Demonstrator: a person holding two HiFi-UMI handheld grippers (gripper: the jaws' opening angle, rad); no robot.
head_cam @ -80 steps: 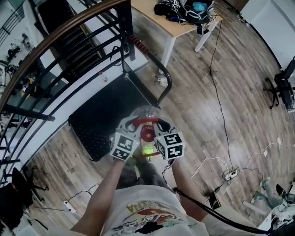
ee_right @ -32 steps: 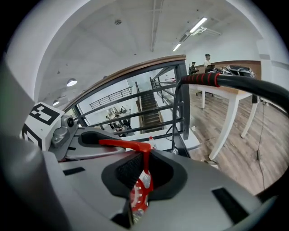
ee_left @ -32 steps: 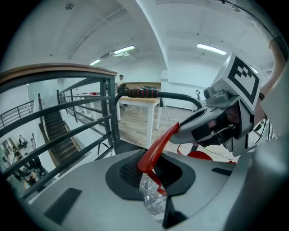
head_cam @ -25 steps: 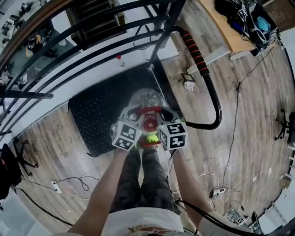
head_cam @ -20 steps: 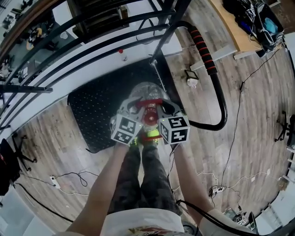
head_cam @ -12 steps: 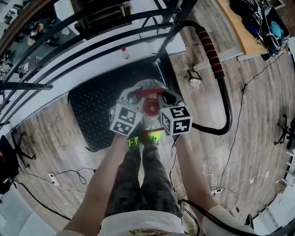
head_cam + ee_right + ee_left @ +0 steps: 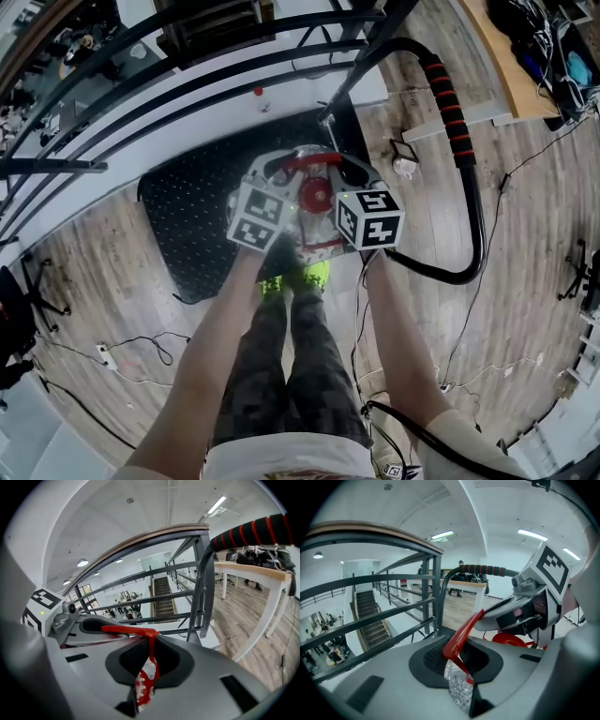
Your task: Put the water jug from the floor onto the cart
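Weight first: carrying a large clear plastic water jug [image 7: 319, 234] with a round red cap, probably full, so heavy and apt to swing and slosh. Pinching its thin red arched plastic handle [image 7: 305, 160] from both sides, the left tool [image 7: 457, 656] clamping down on one end and the right tool [image 7: 147, 663] on the other, each closing tightly on that narrow strip. Hanging the jug off the wood-plank floor [image 7: 112, 281], seemingly over the near right part of the cart's black studded platform [image 7: 187, 225], close beside the black tubular push bar [image 7: 459, 141] with its red-striped grip. Judging the handle stiff yet slim and smooth, liable to twist between pads; gripping near both ends and keeping them level looking safest. Calling for slow, even lowering.
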